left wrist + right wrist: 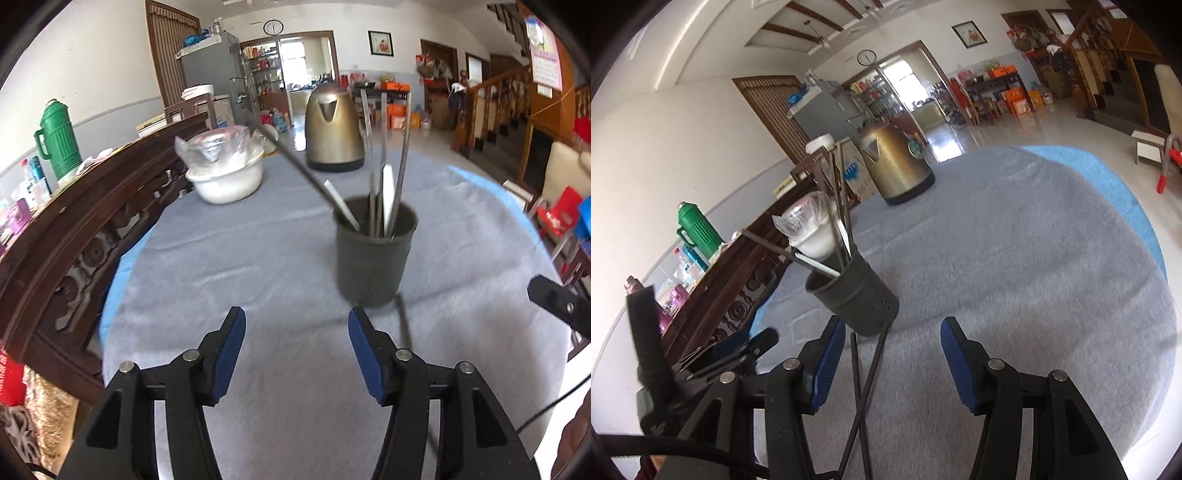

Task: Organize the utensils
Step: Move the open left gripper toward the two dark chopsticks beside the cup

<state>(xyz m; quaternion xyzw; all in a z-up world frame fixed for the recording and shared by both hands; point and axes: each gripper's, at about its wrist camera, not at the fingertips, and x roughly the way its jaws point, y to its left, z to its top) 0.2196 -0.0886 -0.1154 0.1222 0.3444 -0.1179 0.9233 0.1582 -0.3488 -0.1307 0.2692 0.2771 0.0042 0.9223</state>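
Observation:
A dark grey utensil cup (375, 254) stands on the grey tablecloth (258, 280) and holds several metal chopsticks and white-handled utensils (388, 192). One dark chopstick (404, 321) lies on the cloth just in front of the cup. My left gripper (295, 350) is open and empty, short of the cup. In the right wrist view the cup (855, 295) is ahead on the left, and two crossed dark chopsticks (866, 384) lie on the cloth between my fingers. My right gripper (892, 362) is open above them.
A brass-coloured kettle (332, 129) and a white bowl covered with plastic wrap (227, 166) stand at the far side of the table. A carved wooden bench back (74, 236) runs along the left edge. The right gripper's tip (557, 299) shows at the right.

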